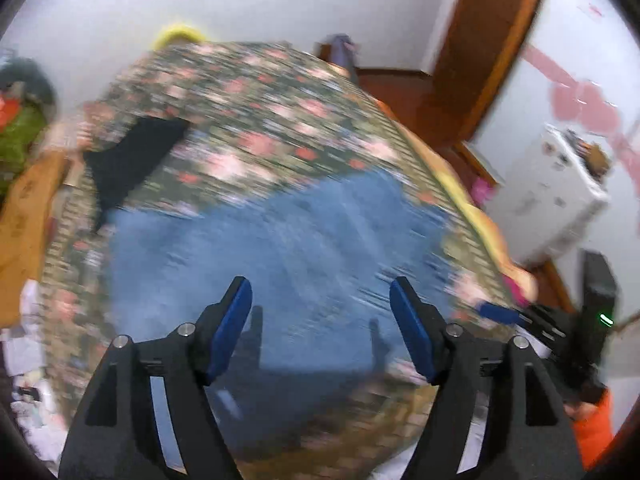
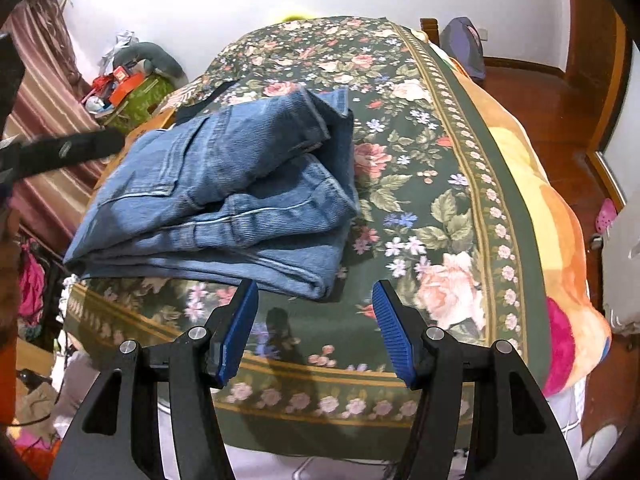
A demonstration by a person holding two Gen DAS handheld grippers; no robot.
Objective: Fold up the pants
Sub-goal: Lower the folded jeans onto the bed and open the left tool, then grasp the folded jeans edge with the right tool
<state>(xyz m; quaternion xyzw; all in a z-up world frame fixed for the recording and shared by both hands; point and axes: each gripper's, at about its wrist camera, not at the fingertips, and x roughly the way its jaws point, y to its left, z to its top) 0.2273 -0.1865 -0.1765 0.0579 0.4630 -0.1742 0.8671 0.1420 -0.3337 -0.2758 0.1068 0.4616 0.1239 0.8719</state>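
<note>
The blue jeans (image 2: pixel 224 184) lie folded in a thick bundle on the floral bedspread (image 2: pixel 440 160), toward its left side. My right gripper (image 2: pixel 316 284) is open just in front of the bundle's near edge, with only bedspread between its blue pads. In the left wrist view, which is blurred, my left gripper (image 1: pixel 320 284) hangs open over the jeans (image 1: pixel 280 248) with nothing between its fingers. A blurred black part of the left gripper (image 2: pixel 68 150) shows at the bundle's left side in the right wrist view.
An orange blanket (image 2: pixel 560 220) runs along the bed's right edge above a wooden floor (image 2: pixel 540 92). A black garment (image 1: pixel 128 160) lies farther up the bed. Piled clutter (image 2: pixel 132 84) stands at the left and a white cabinet (image 1: pixel 552 192) at the right.
</note>
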